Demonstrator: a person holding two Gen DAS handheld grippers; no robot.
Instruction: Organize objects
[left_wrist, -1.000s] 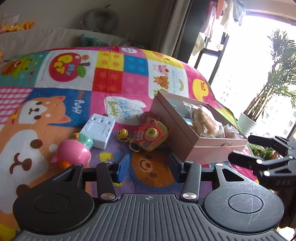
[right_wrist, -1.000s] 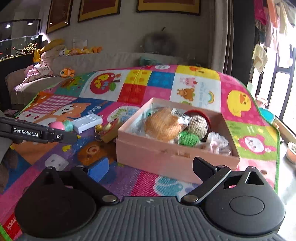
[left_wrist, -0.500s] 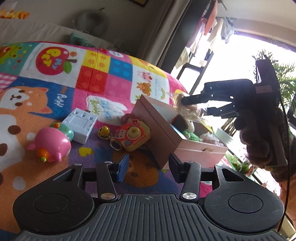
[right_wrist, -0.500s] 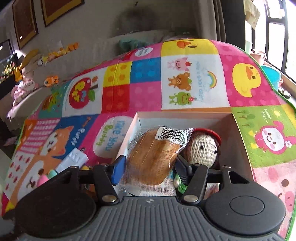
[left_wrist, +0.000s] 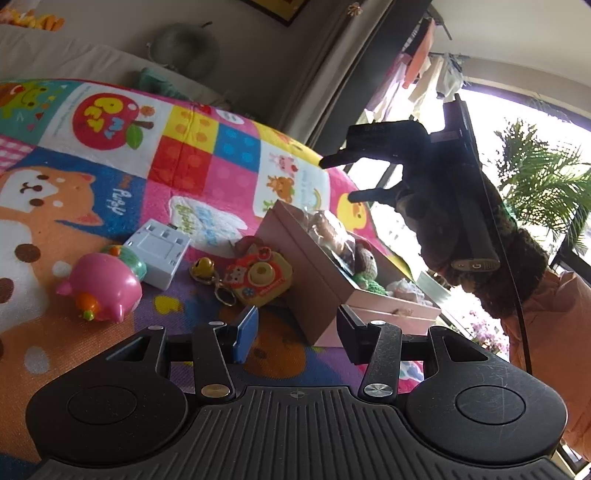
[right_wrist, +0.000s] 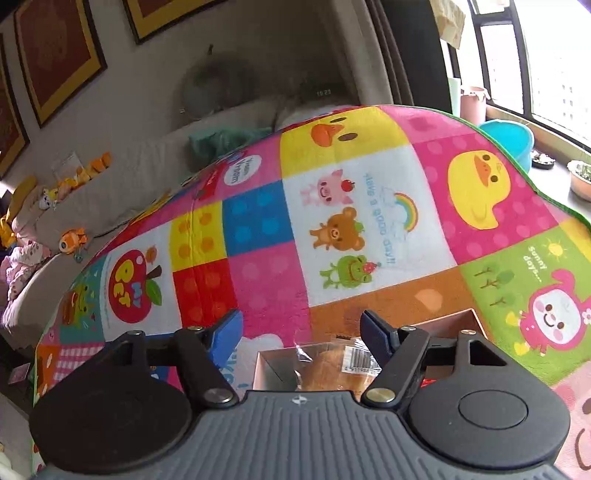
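A pink cardboard box (left_wrist: 317, 280) stands on the colourful play mat and holds a wrapped bread (left_wrist: 327, 229), a crocheted doll (left_wrist: 365, 262) and other small items. Left of it lie a toy camera keychain (left_wrist: 260, 278), a white adapter (left_wrist: 159, 253) and a pink pig toy (left_wrist: 101, 286). My left gripper (left_wrist: 295, 328) is open and empty, low in front of the box corner. My right gripper (right_wrist: 303, 332) is open and empty, above the box; it shows in the left wrist view (left_wrist: 343, 177). The wrapped bread (right_wrist: 332, 365) lies just below its fingers.
The play mat (right_wrist: 369, 229) covers the floor. A sofa with plush toys (right_wrist: 70, 206) runs along the far wall. A blue basin (right_wrist: 509, 142) and plant pots stand by the window at the right.
My right gripper held the wrapped bread over the box, let it go into the box, and has risen higher with open jaws. My left gripper has barely moved.
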